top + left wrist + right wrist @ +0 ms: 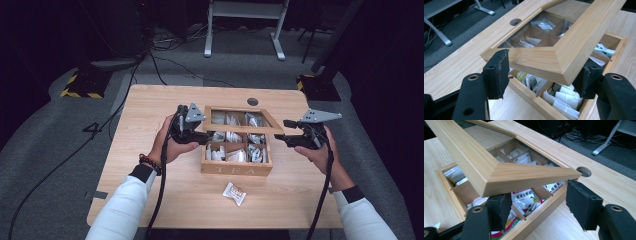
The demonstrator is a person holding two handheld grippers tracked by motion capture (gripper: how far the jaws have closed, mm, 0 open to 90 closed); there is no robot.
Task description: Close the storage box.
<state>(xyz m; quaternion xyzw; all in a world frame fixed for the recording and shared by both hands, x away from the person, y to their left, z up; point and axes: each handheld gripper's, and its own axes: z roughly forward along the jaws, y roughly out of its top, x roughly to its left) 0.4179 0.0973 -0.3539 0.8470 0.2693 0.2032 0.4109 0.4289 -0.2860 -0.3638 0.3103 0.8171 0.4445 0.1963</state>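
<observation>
The hinged lid (240, 120) is held half raised above the wooden tea box (236, 169). Its left corner is bracketed by the wide-spread left gripper (199, 131), its right corner by the equally wide right gripper (285, 134). A loose tea sachet (234, 193) is seen just in front of the box.

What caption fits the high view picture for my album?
Two tongs, left and right, flank the half-raised lid of a wooden tea box.

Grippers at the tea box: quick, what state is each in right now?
Left gripper: open, jaws either side of the lid corner, not clamped.
Right gripper: open, jaws around the lid's other front corner, nothing held.
</observation>
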